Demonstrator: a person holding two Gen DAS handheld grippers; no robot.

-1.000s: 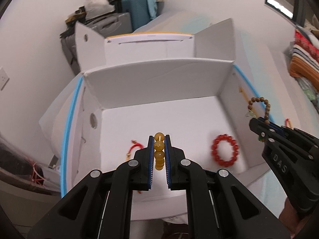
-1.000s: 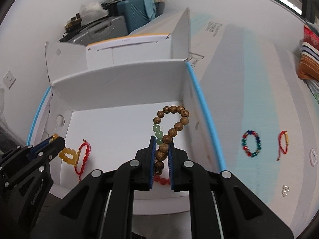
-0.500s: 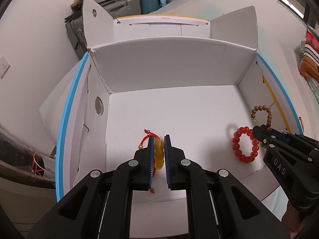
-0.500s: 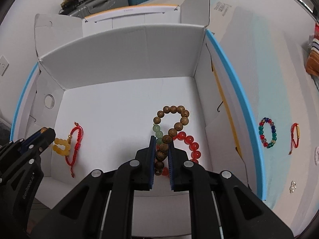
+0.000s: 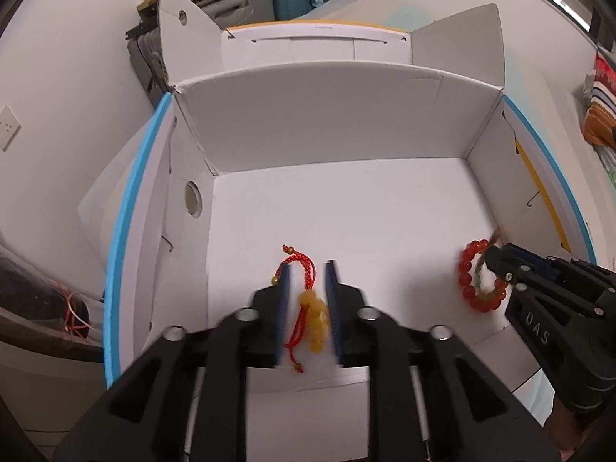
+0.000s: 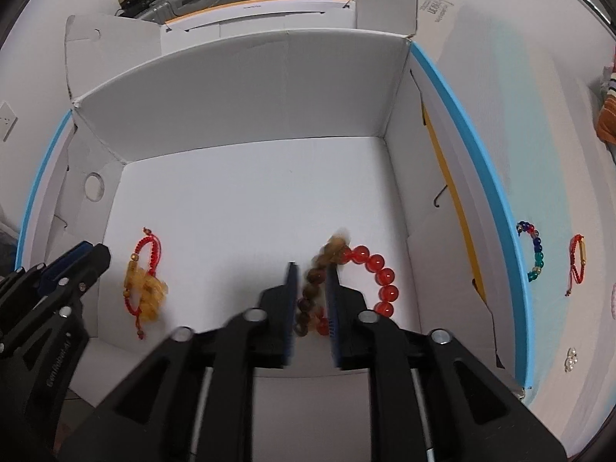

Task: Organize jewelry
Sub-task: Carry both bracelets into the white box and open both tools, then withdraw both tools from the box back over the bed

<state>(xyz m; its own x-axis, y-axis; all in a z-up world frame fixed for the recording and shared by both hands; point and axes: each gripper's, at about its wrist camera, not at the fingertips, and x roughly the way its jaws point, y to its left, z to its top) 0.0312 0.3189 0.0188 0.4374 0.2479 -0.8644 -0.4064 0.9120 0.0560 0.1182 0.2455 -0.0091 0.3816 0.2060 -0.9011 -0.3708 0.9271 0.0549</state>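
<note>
Both claws just opening: left claw (image 5: 310, 310) drops amber bracelet (image 5: 317, 321), right claw (image 6: 312, 304) wooden bracelet (image 6: 312, 288); risk: beads snag pads, tangle with red bracelet (image 6: 379, 279)

Six bracelets (image 6: 379, 281), one open white box (image 6: 269, 96), two grippers (image 6: 311, 269).

You have an amber bead bracelet (image 5: 317, 321) lying on a red cord bracelet (image 5: 298, 269) at the box's (image 5: 327, 123) near left; a blurred brown wooden strand (image 6: 313, 288) overlaps a red bead ring (image 6: 379, 277) near right.
</note>
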